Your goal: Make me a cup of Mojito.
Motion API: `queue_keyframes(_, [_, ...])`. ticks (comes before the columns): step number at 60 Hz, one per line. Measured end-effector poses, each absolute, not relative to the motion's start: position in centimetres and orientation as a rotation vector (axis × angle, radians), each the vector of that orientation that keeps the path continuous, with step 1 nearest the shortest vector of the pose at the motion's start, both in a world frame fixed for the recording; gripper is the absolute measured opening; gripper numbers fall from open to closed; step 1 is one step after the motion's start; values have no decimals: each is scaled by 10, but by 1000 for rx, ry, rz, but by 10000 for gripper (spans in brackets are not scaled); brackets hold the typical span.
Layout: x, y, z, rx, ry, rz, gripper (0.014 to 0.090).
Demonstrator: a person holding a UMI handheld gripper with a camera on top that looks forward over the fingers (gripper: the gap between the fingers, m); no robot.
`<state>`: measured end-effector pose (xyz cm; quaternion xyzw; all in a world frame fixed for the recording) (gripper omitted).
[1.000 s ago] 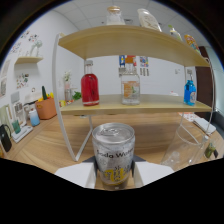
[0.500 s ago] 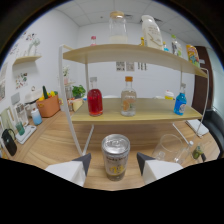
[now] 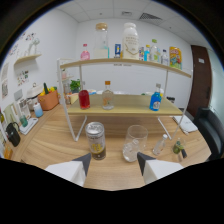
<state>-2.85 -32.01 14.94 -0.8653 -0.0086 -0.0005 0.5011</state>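
A silver soda can (image 3: 95,141) with a yellow label stands upright on the wooden table (image 3: 60,145), just ahead of my left finger. To its right stands a clear glass (image 3: 134,142) with ice at the bottom, just ahead of my right finger. My gripper (image 3: 114,162) is open, with nothing between its white fingers (image 3: 75,169); both can and glass are beyond the tips. A small clear bottle (image 3: 160,144) and a dark green fruit-like thing (image 3: 177,147) sit to the right of the glass.
Behind the can is a two-level wooden shelf (image 3: 125,111) carrying a red bottle (image 3: 84,98), a clear bottle (image 3: 107,95) and a blue bottle (image 3: 155,100); several containers stand on top. An orange pot (image 3: 48,99) and small items lie to the left.
The can was held between the fingers a second ago. The fingers have let it go and drawn back, so it now stands alone on the table. The glass has come into fuller view.
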Motion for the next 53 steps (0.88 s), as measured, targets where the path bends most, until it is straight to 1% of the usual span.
queue_keyframes(22, [24, -347, 133, -2144, 25, -49, 860])
queue_keyframes(53, [25, -353, 127, -2168, 4, -4, 862])
